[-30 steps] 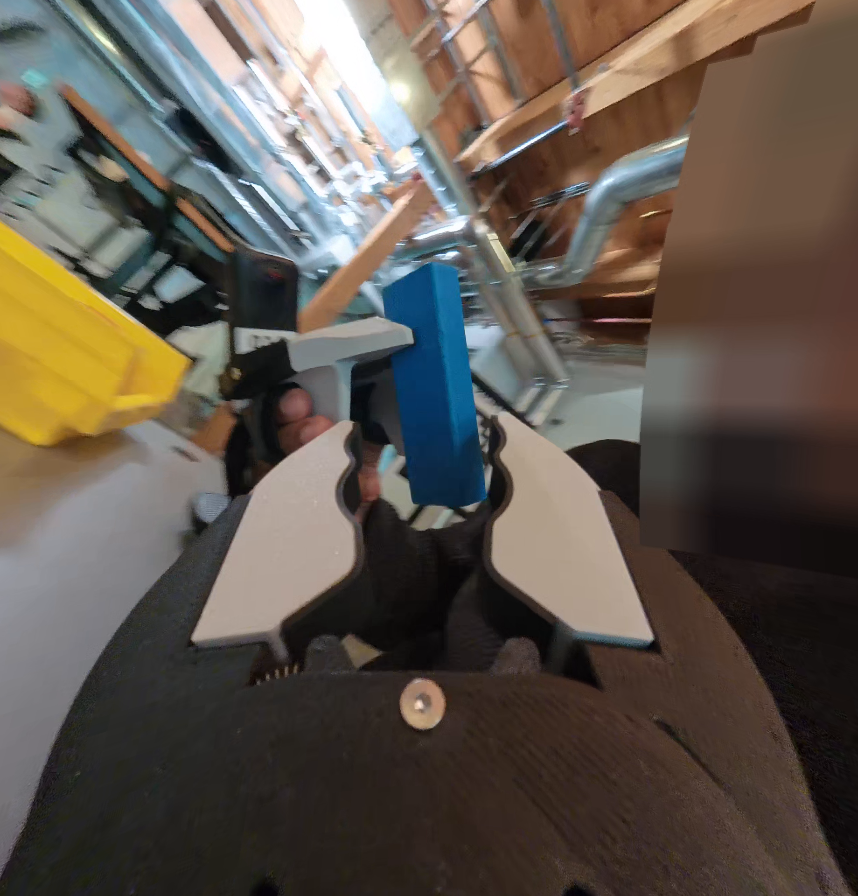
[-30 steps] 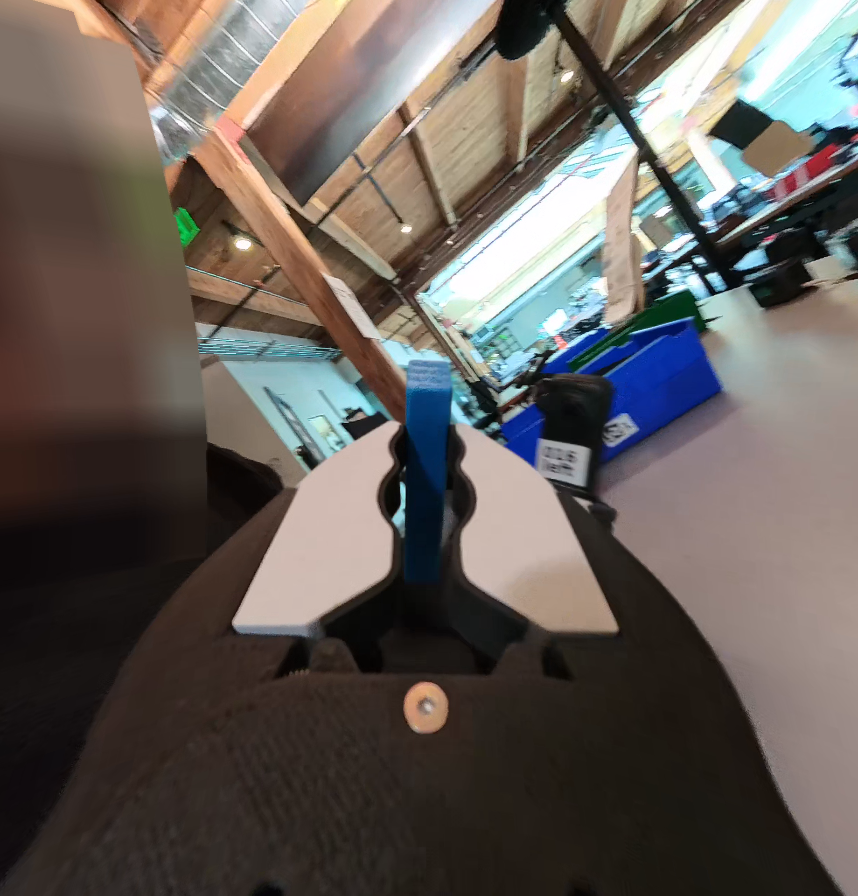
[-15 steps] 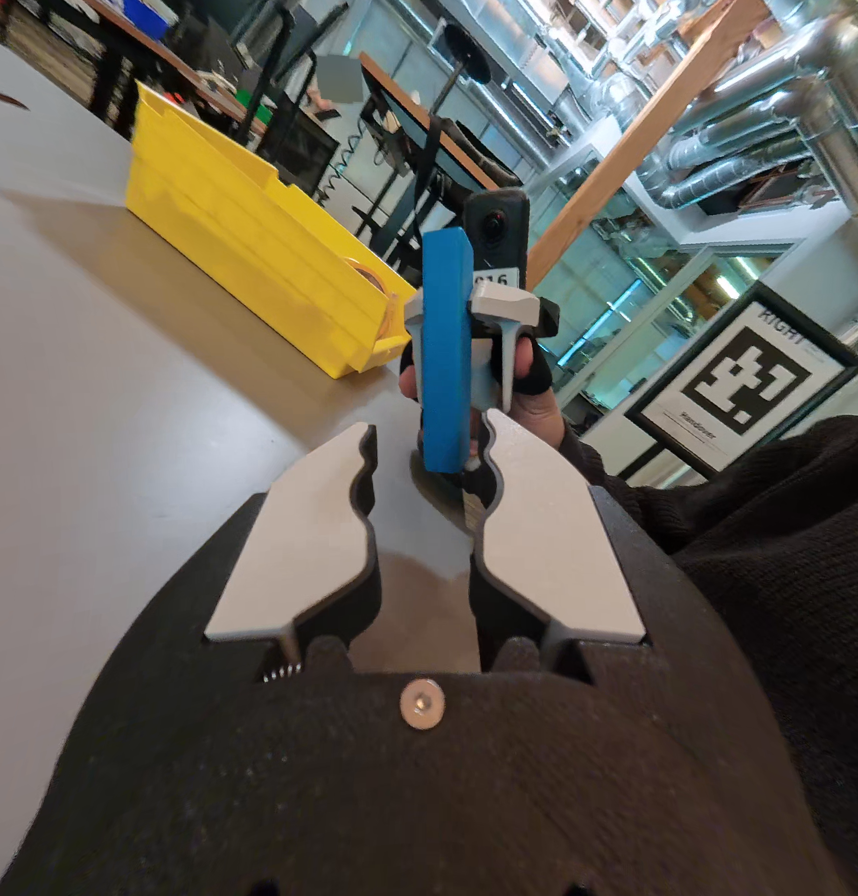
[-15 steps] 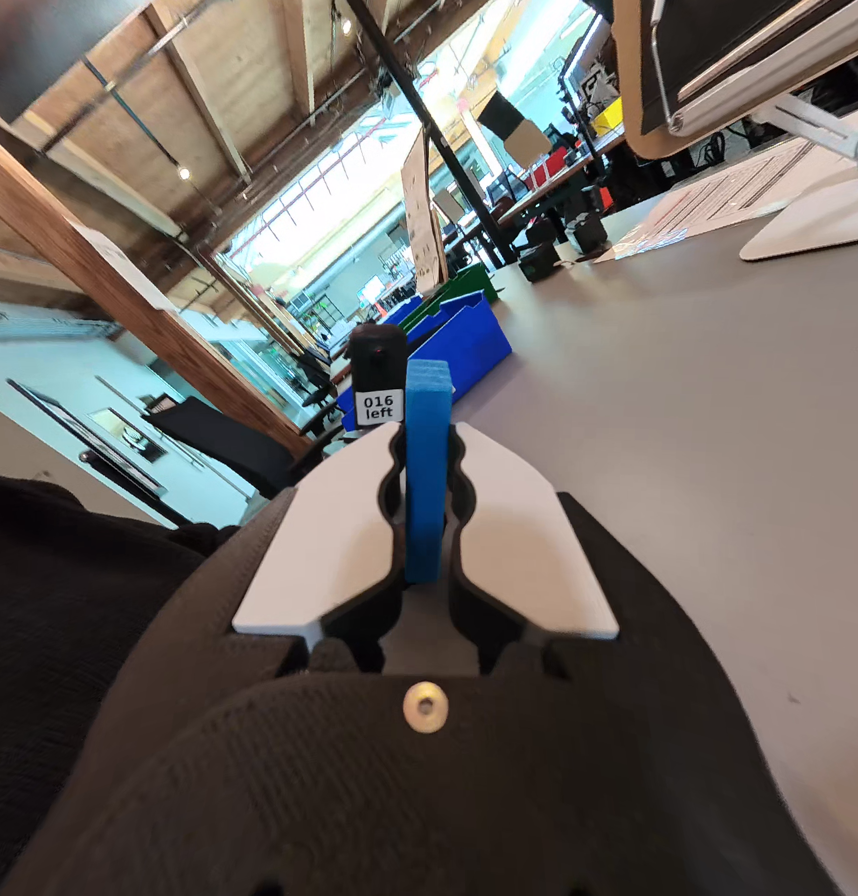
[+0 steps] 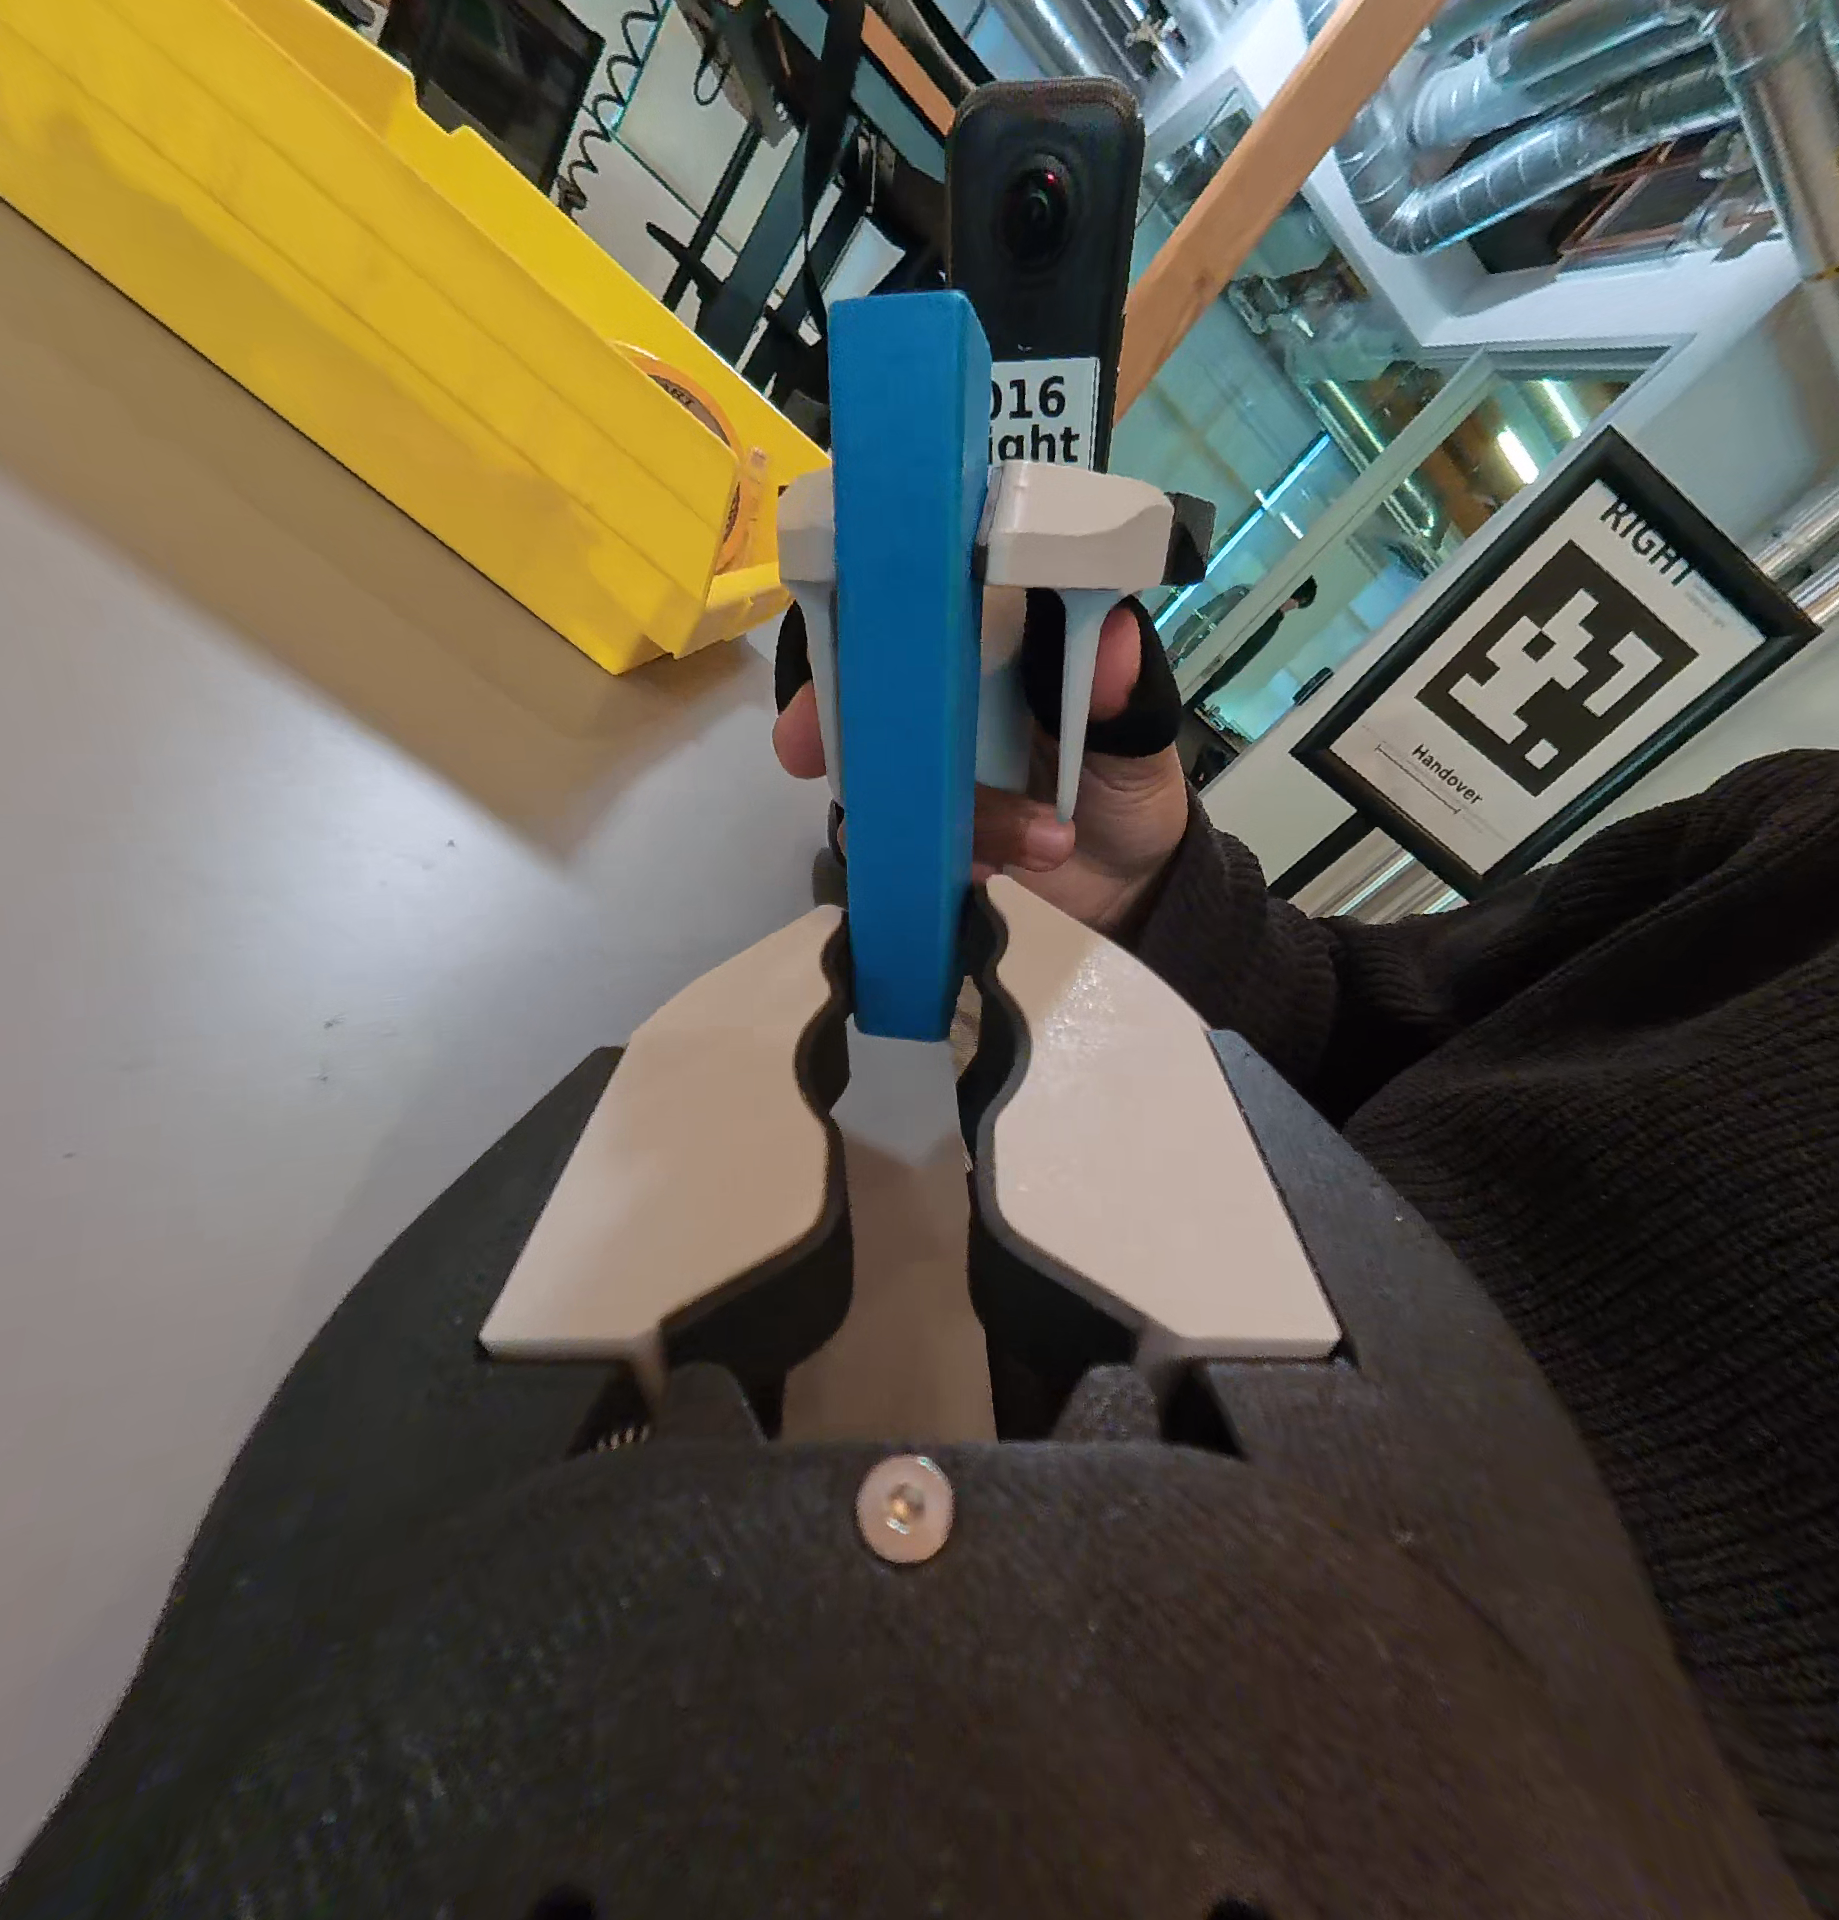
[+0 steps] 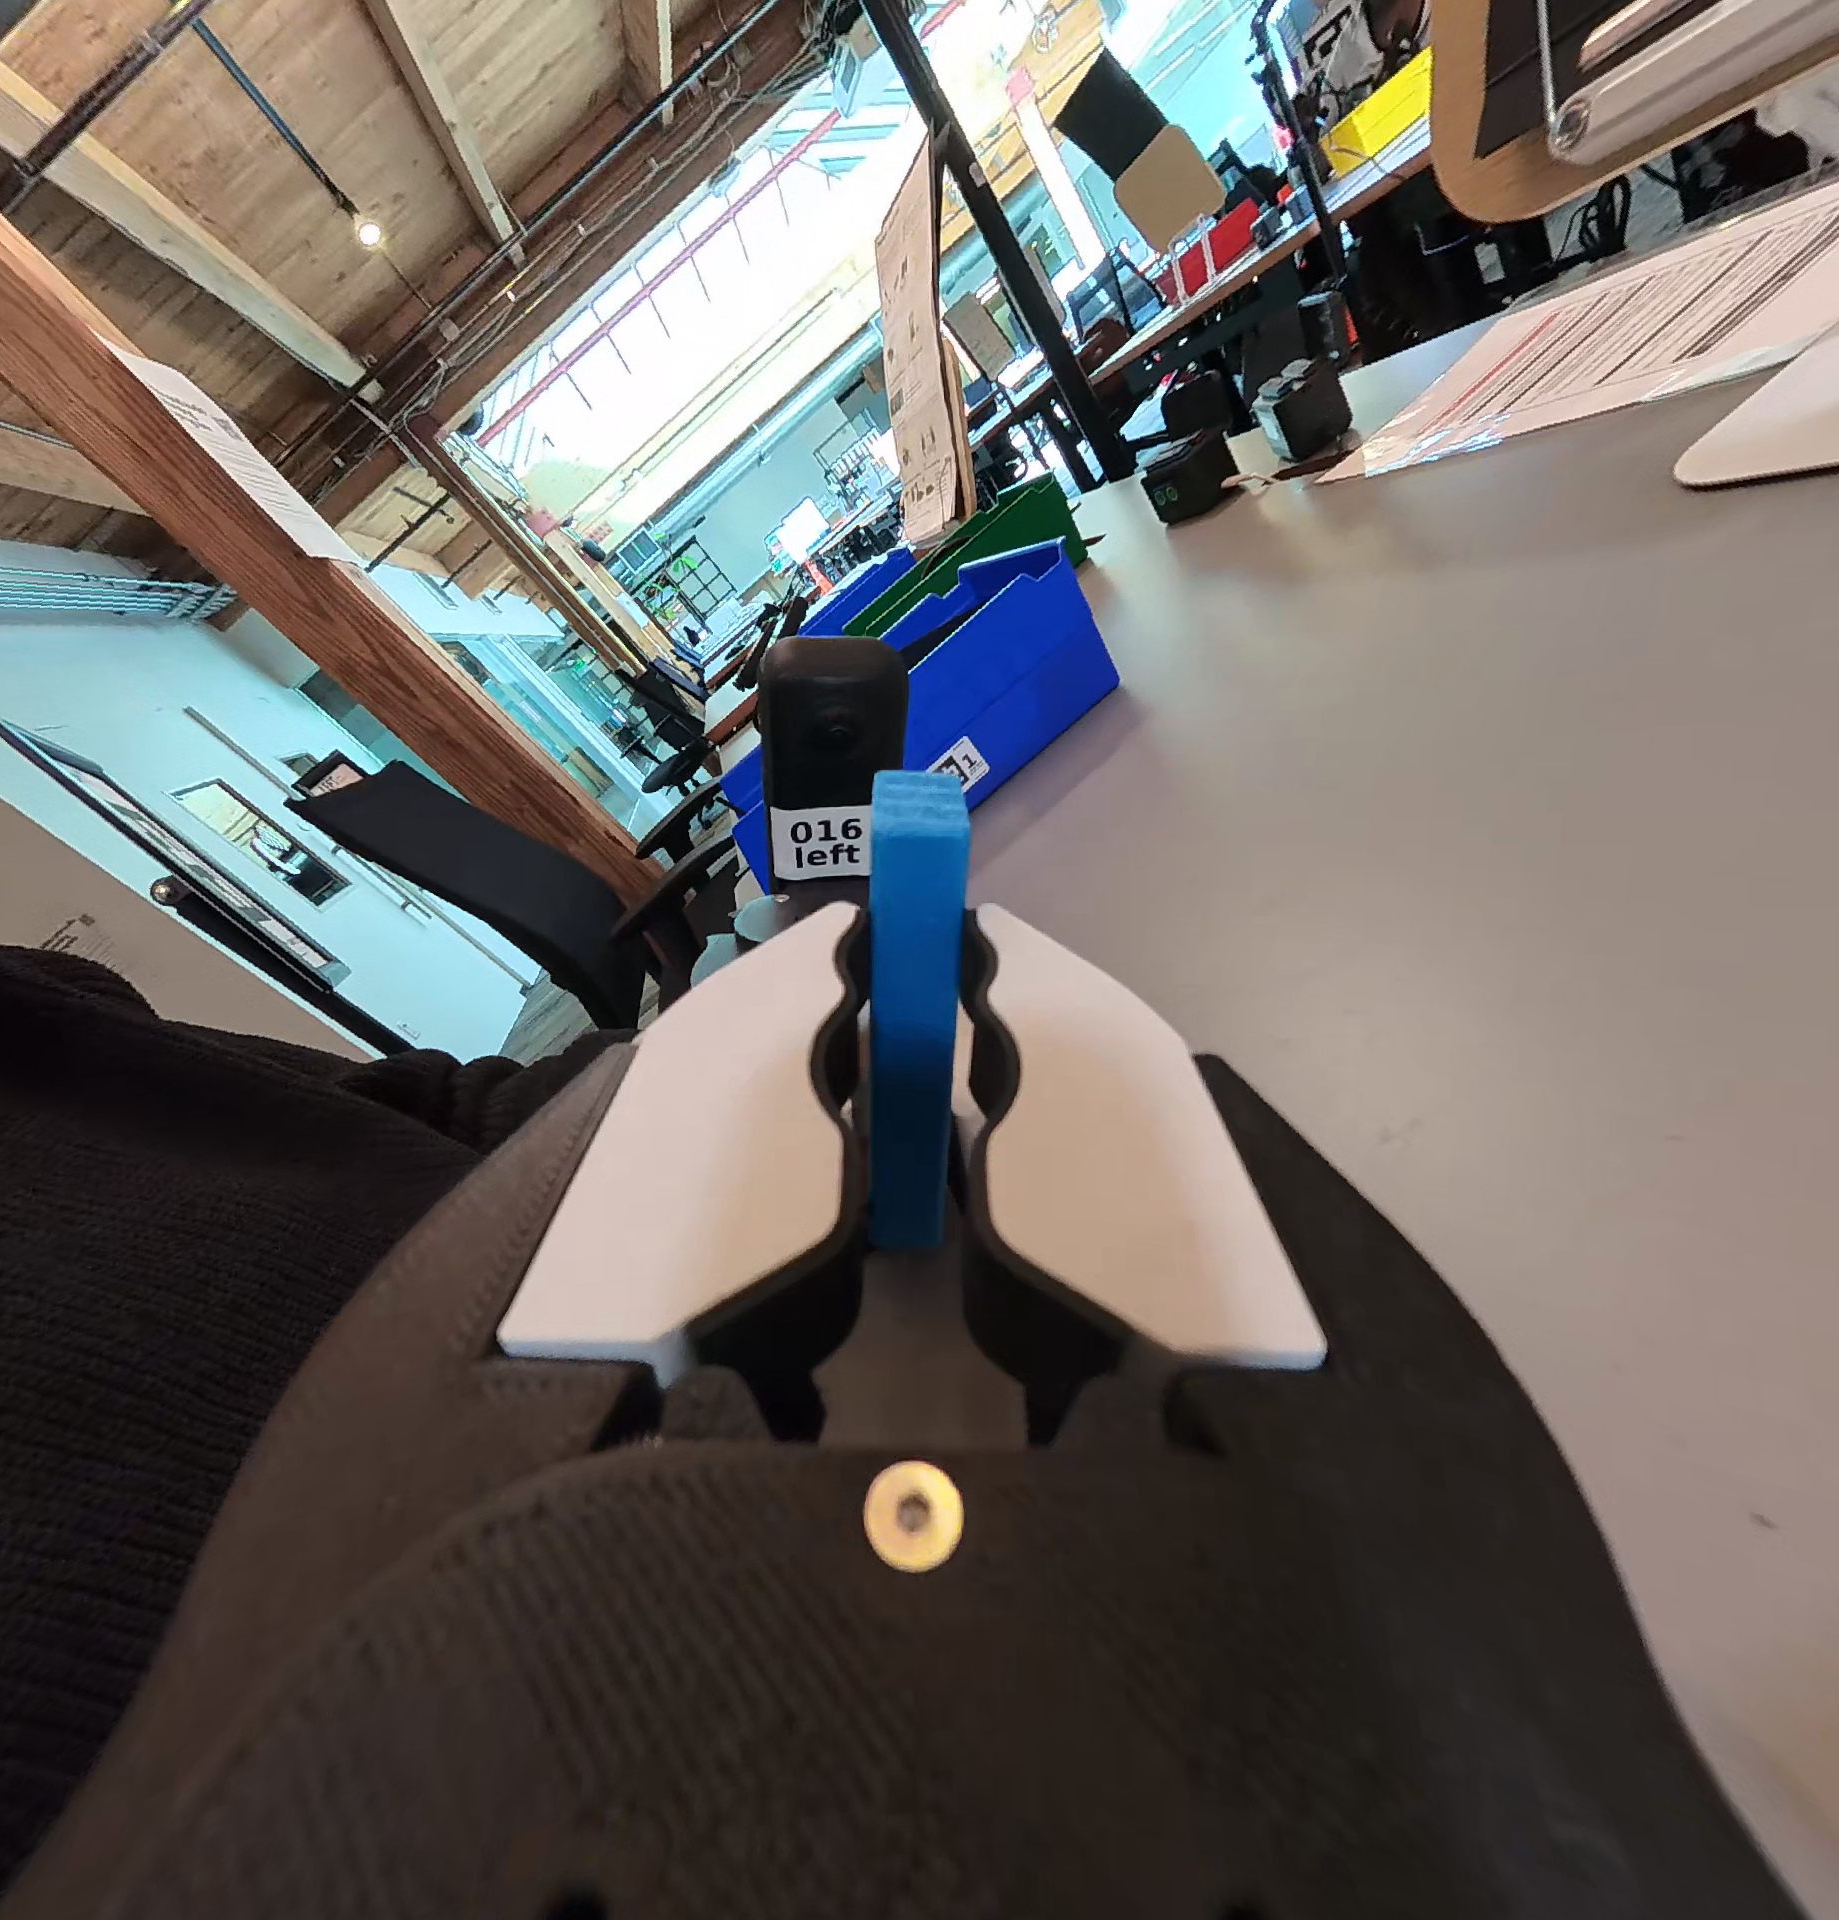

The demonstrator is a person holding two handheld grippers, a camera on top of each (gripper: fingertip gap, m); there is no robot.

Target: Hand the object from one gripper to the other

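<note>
Scene: a handover in mid-air above a grey desk, with a yellow bin behind and a blue bin across the desk

Blue block: upright, between the two tools, its lower end now inside the left one's fingertips

Right hand-held gripper: clamped on the blue block, fingers pressed against both faces

Left hand-held gripper: half a second ago its fingers stood wide apart short of the block; now they have narrowed around its bottom end, left finger touching, a thin gap seemingly left on the right

Meaning: both tools now meet on the block; the transfer looks nearly made, pending a firm left grip and the right letting go

Hand: a person's, holding the right tool
</note>
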